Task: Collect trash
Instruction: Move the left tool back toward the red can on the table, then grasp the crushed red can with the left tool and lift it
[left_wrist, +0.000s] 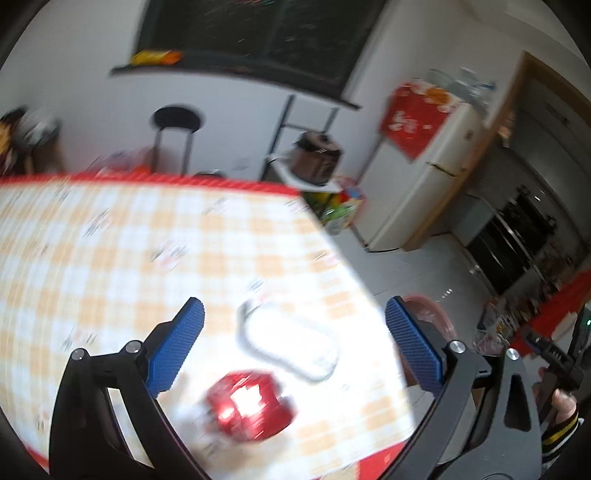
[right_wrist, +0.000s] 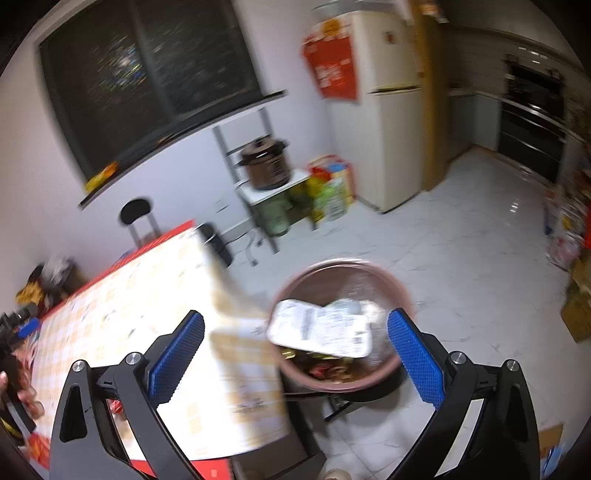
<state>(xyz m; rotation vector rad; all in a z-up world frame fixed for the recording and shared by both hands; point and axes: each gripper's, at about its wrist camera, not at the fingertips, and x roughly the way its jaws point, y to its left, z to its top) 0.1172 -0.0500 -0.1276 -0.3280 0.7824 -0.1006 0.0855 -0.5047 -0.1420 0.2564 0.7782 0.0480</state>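
Observation:
My left gripper (left_wrist: 295, 343) hangs wide open over the checked tablecloth (left_wrist: 110, 258), nothing touching its blue pads (left_wrist: 177, 347). Between the jaws lie a clear plastic tray (left_wrist: 291, 339) and, nearer me, a crumpled red wrapper (left_wrist: 251, 404), both blurred. My right gripper (right_wrist: 295, 347) is also wide open, above the table corner and a pink bin (right_wrist: 391, 365) on the floor. A white printed packet (right_wrist: 321, 328) lies on top of the rubbish in the bin. The pink bin's rim (left_wrist: 439, 314) shows past the table edge in the left wrist view.
A fridge (right_wrist: 384, 122) with a red poster stands against the wall. Next to it are a metal rack with a brown cooker (right_wrist: 266, 162) and colourful boxes. A black stool (right_wrist: 136, 214) is behind the table. A hand (left_wrist: 561, 402) holds the other gripper at right.

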